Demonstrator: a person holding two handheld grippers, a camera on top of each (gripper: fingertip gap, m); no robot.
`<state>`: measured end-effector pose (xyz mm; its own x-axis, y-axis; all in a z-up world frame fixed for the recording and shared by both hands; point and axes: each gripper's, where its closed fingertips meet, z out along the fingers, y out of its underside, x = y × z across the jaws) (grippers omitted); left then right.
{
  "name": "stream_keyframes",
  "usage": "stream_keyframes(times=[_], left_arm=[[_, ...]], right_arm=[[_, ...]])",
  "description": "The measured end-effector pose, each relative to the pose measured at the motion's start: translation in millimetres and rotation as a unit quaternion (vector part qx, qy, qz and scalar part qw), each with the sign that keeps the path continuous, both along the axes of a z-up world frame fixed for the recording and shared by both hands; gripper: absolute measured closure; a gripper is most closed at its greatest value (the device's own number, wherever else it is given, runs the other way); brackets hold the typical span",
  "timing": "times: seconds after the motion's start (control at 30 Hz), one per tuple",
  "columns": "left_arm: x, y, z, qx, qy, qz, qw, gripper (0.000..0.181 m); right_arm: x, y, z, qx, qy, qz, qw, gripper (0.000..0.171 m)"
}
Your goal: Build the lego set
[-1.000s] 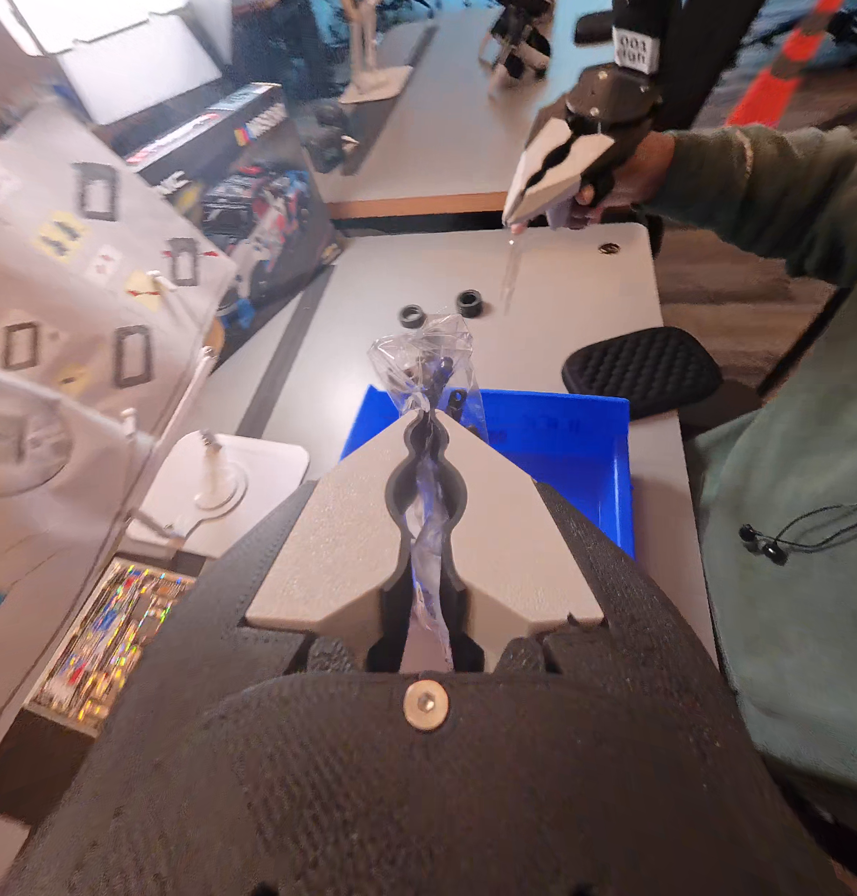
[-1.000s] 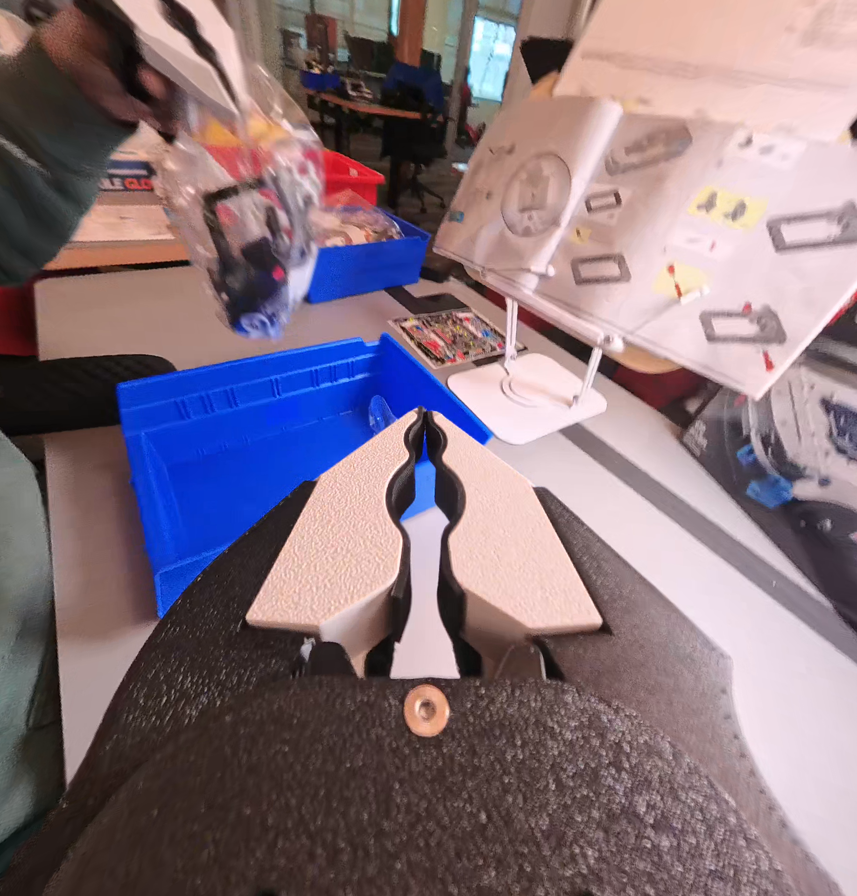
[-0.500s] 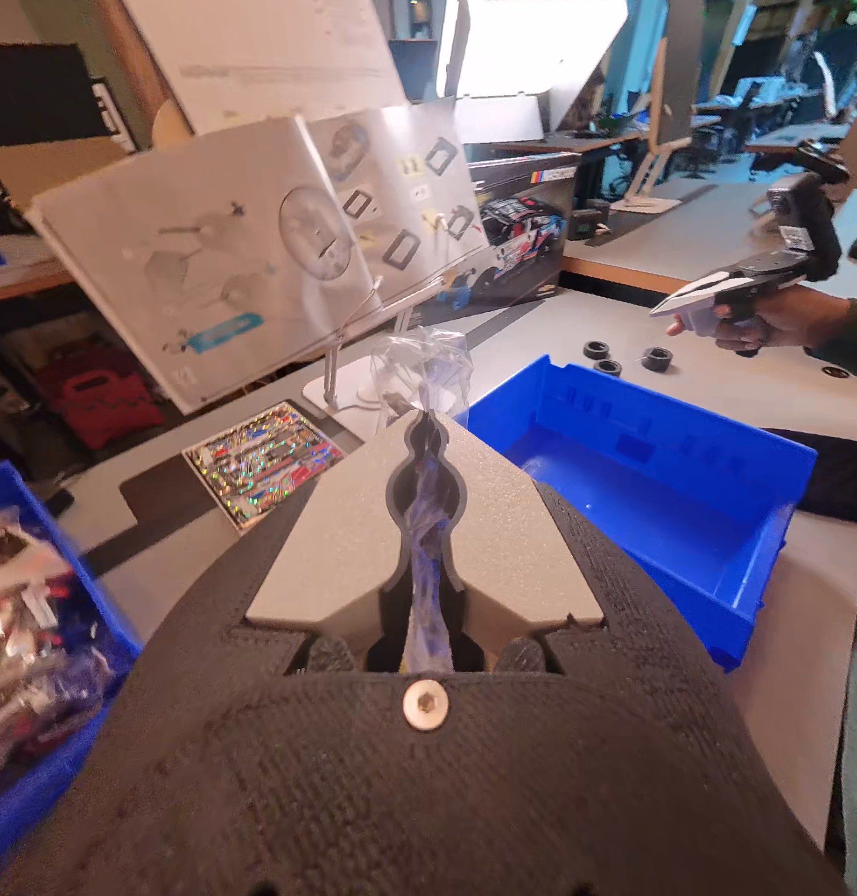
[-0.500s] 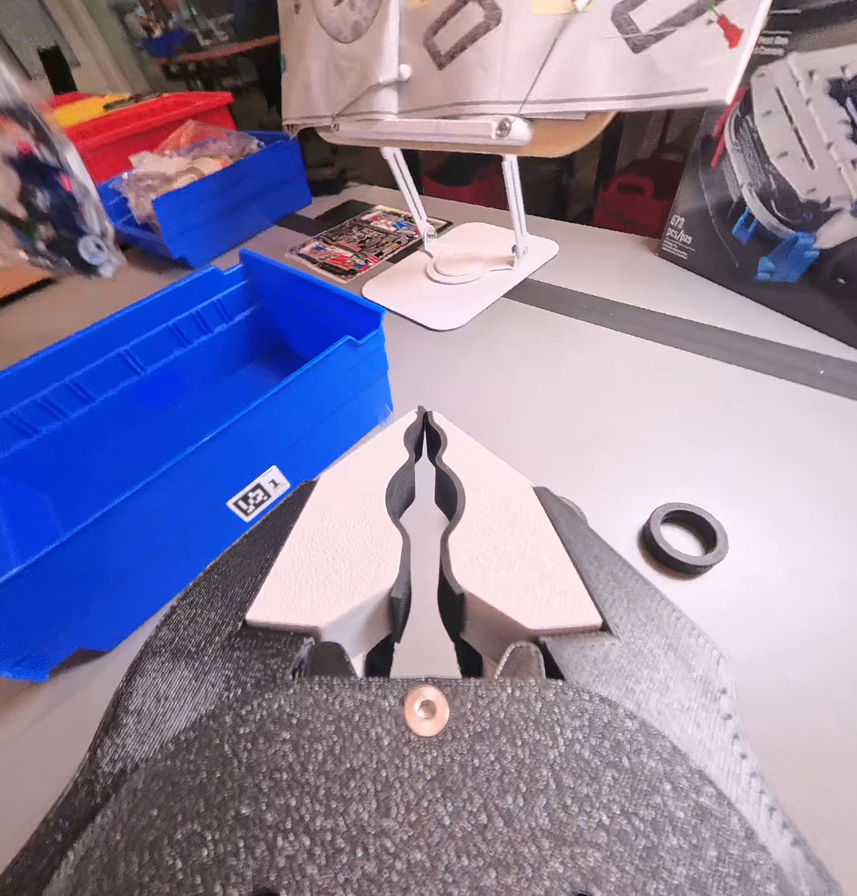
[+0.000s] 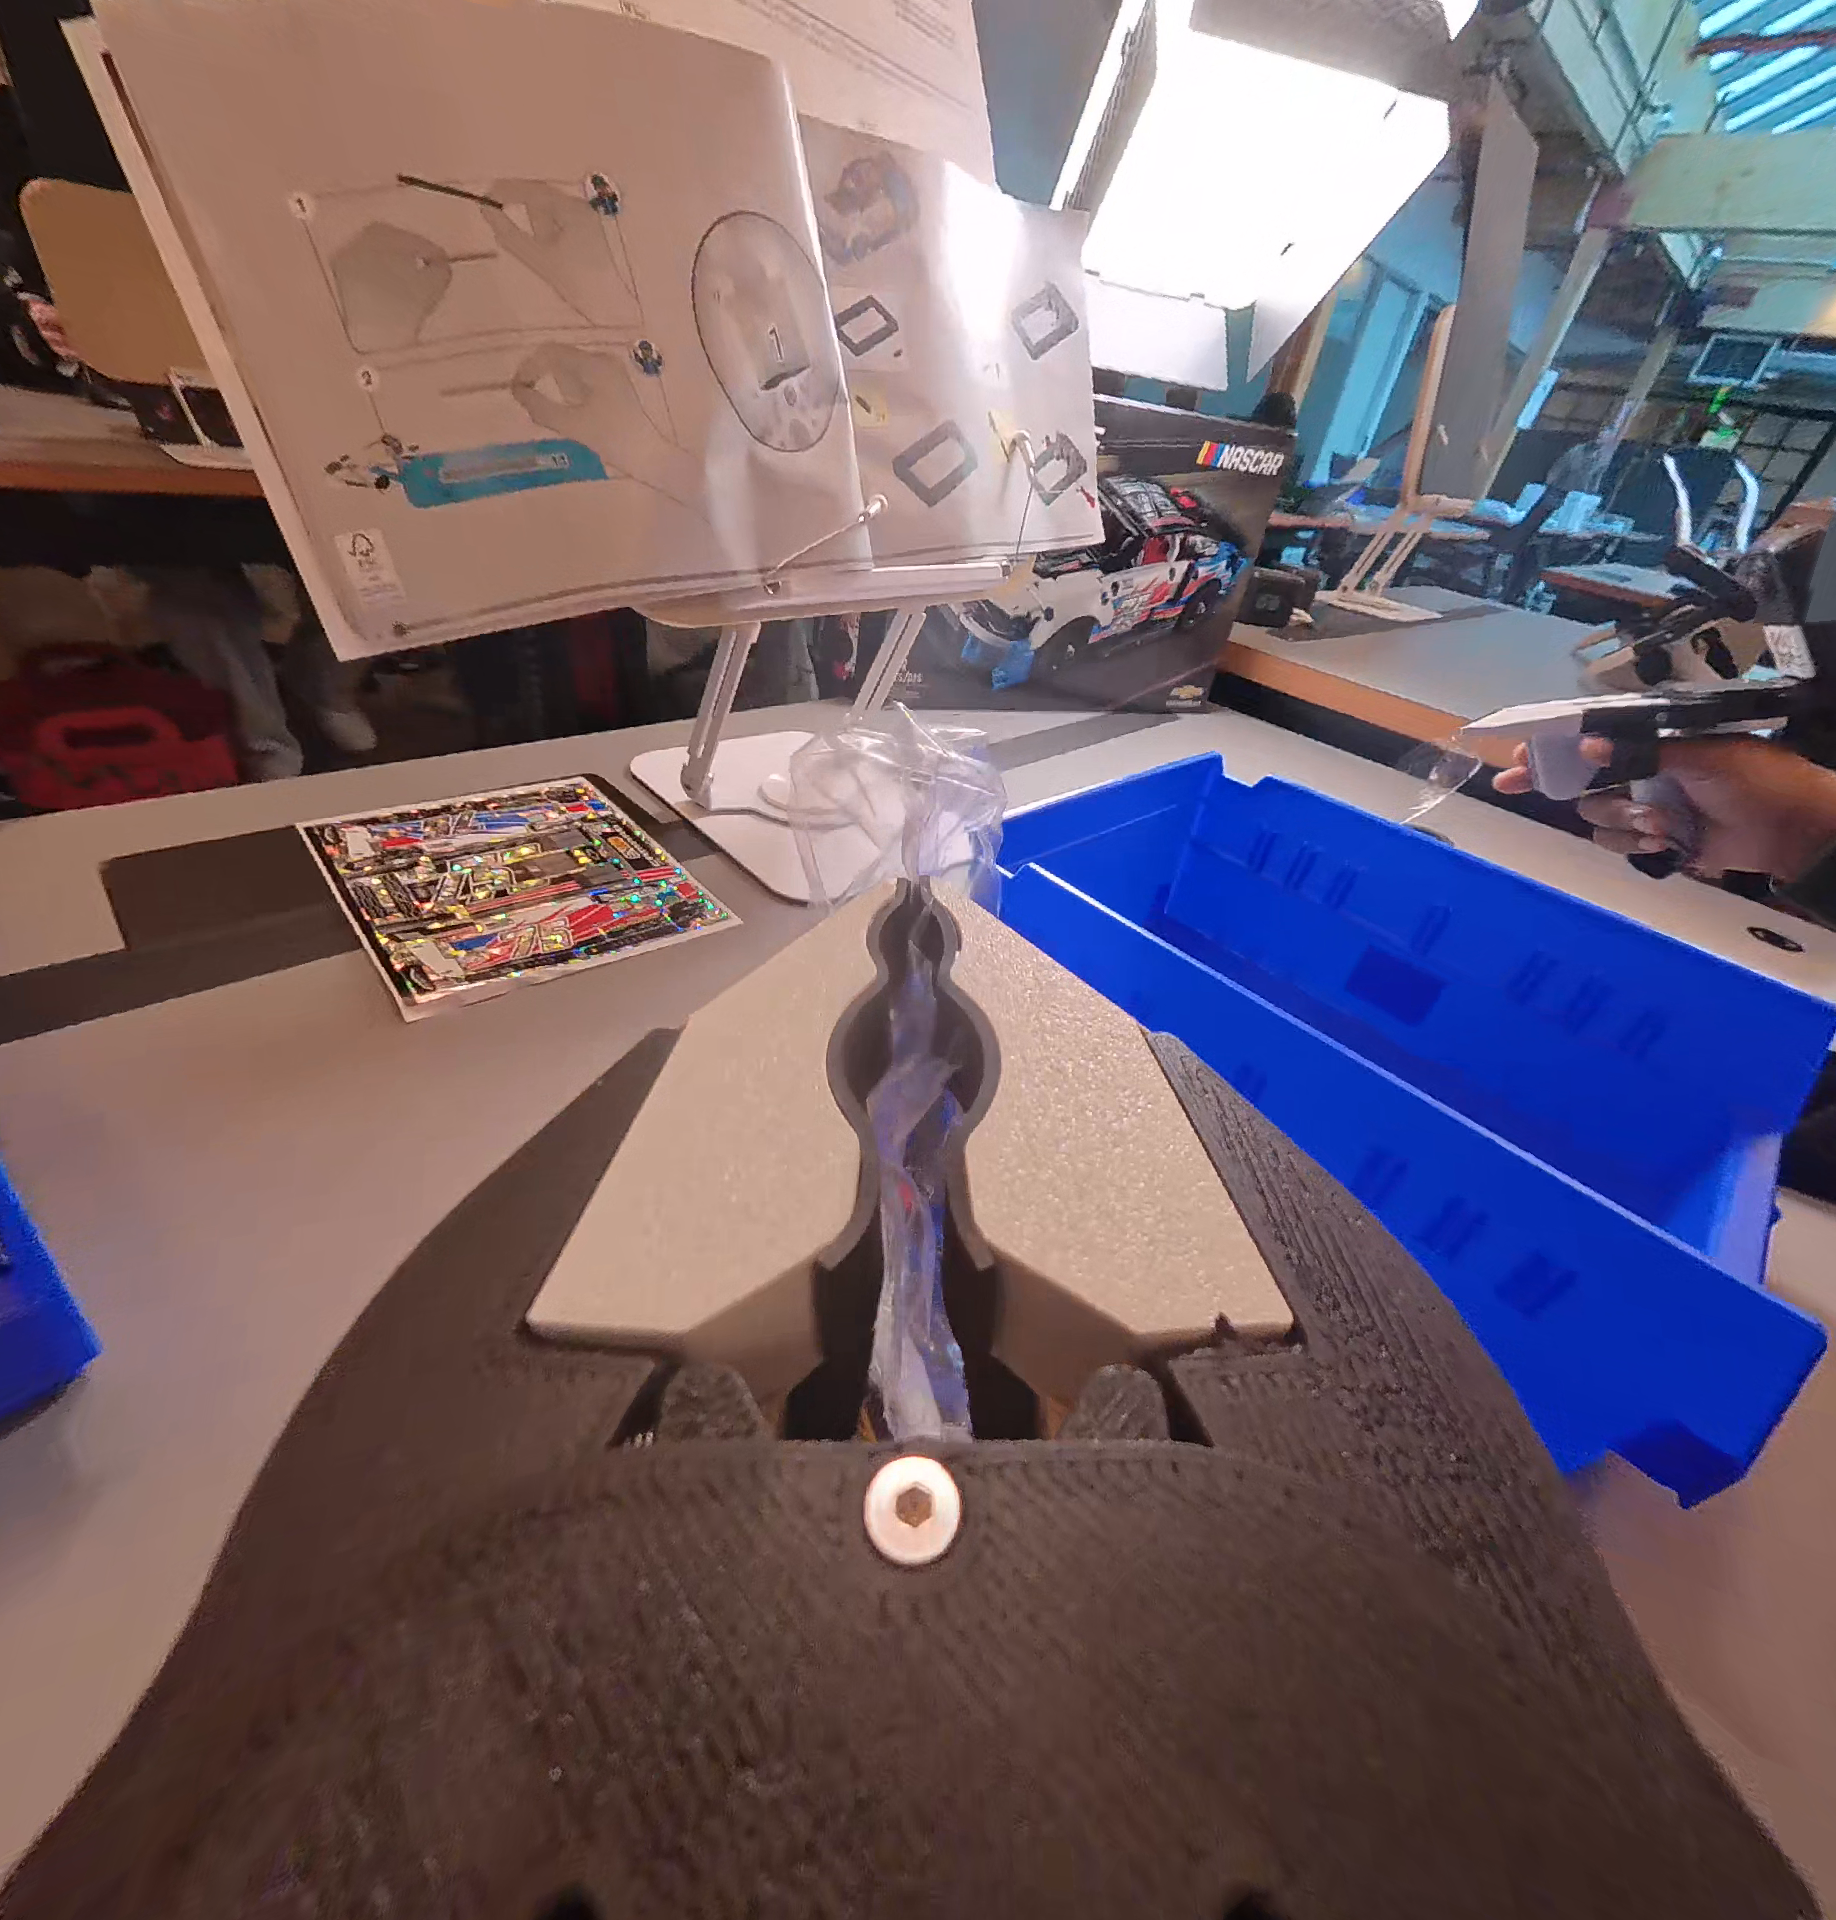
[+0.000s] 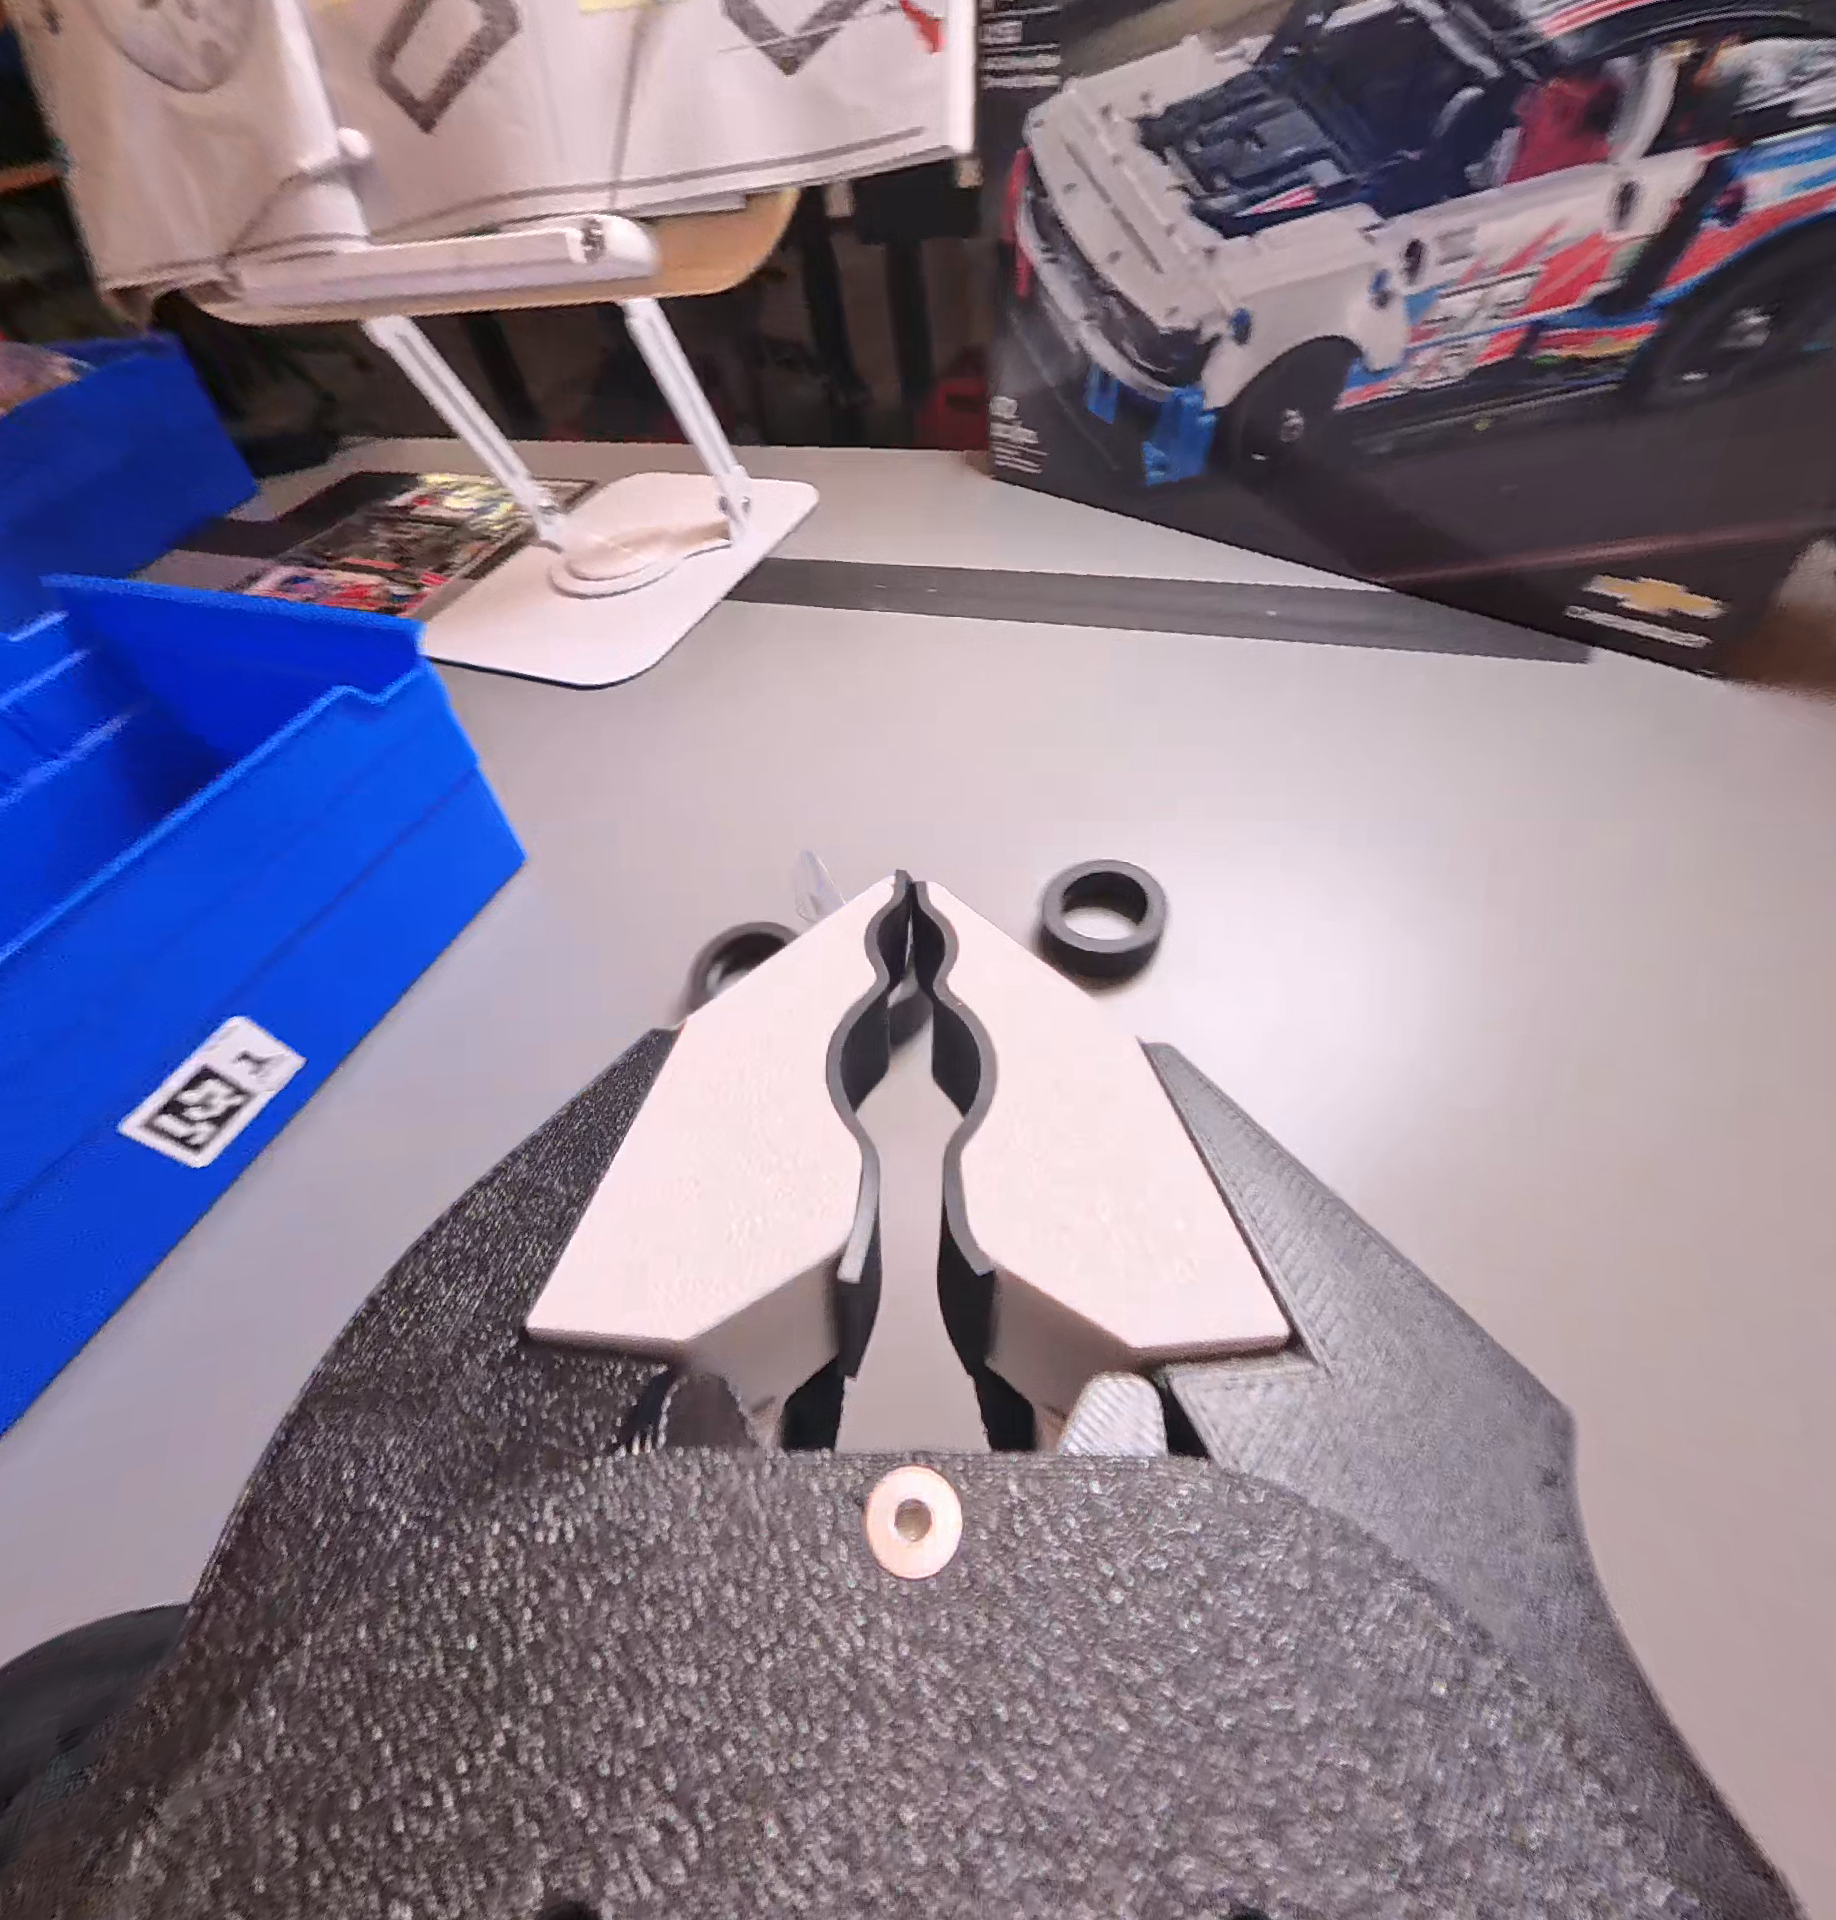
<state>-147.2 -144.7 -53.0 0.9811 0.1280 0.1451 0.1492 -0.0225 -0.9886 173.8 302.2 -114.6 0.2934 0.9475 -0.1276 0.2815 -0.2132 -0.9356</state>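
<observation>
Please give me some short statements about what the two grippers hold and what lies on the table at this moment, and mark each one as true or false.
1. The left gripper is shut on a clear plastic bag. True.
2. The blue bin beside it is full of bricks. False: the part of its inside that shows is bare.
3. The right gripper pinches a small scrap of clear plastic at its tips. True.
4. The black tyres lie inside the blue bin. False: they lie on the grey table, near the right gripper's tips.
5. The instruction booklet lies flat on the table. False: it rests open on a white stand.
6. A shiny sticker sheet lies on the table. True.
</observation>
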Motion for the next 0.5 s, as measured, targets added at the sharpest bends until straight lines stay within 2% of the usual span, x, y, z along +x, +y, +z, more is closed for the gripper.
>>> stream_keyframes(times=[0.13, 0.3, 0.5], left_arm=[[6, 2, -1, 0.025, -0.003, -0.01, 1.0, 0.181], [8, 6, -1, 0.027, 0.005, -0.013, 1.0, 0.181], [9, 15, 0, 0.018, 0.017, -0.004, 1.0, 0.181]], right_arm=[[33, 52, -2, 0.061, -0.027, -0.09, 0.994, 0.171], [63, 132, -6, 0.095, -0.054, -0.175, 0.978, 0.171], [32, 225, -11, 0.057, -0.047, -0.223, 0.972, 0.171]])
